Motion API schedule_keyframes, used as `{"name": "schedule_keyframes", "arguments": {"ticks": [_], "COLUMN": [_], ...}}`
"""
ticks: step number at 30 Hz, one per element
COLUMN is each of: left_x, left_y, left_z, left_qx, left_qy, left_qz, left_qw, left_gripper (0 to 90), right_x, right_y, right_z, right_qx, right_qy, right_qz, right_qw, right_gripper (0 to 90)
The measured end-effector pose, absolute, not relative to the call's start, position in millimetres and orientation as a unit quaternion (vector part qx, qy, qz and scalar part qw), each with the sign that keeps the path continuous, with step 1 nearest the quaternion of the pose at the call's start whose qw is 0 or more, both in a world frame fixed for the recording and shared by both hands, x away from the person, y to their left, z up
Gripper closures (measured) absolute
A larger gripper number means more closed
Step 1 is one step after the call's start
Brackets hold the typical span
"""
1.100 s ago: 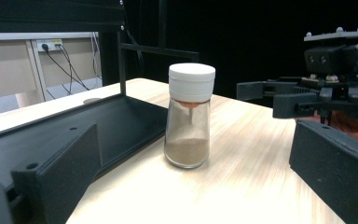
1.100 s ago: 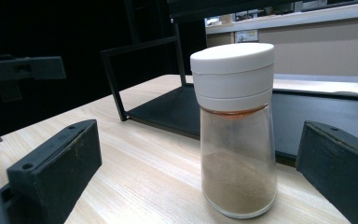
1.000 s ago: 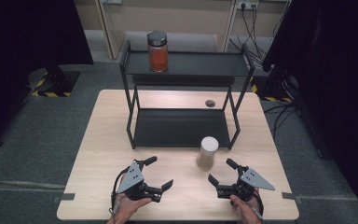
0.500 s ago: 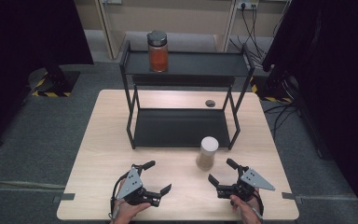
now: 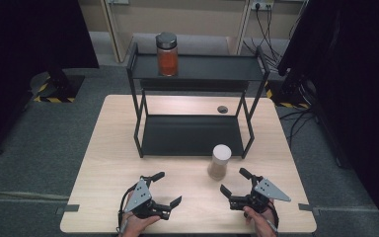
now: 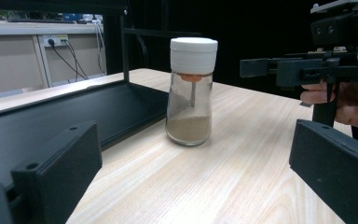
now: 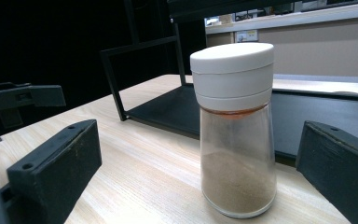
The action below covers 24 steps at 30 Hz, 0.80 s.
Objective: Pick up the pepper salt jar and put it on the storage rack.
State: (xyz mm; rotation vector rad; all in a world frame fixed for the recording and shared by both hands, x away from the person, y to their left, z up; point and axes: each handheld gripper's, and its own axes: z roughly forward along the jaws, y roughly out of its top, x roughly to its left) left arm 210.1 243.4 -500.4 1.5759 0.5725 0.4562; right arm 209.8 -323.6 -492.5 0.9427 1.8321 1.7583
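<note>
Right hand-held gripper [image 5: 238, 181] stood with jaws spread wide and empty, just short of the white-capped glass shaker of brown powder [image 5: 219, 162], upright on the pale wooden counter [image 5: 103, 163] before the black metal shelf rack [image 5: 192, 134]. Left hand-held gripper [image 5: 167, 188], likewise agape and empty, had drawn back toward the counter's near edge, which suggested the right would take the shaker.

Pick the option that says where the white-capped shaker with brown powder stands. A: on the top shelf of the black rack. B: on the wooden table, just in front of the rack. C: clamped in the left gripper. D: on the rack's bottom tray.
B: the white-capped shaker stands upright on the bare wooden table, in front of the black rack.
</note>
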Motion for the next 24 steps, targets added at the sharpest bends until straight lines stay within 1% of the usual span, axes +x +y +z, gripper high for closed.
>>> {"name": "schedule_keyframes", "arguments": {"ticks": [15,24], "left_x": [206.2,205.3], "left_y": [244.5,244.0], "left_z": [-504.0,-505.3], "left_qx": [0.693,0.693], "left_qy": [0.257,0.259], "left_qz": [0.201,0.202], "left_qw": [0.643,0.642], "left_gripper": [1.7,1.7], "right_x": [209.4,217.3], "right_y": [-321.4,-317.1], "right_z": [-491.3,-489.1], "right_qx": [0.339,0.342], "right_qy": [0.662,0.664], "right_qz": [0.631,0.624], "right_qw": [0.221,0.23], "right_gripper": [0.4,0.4]}}
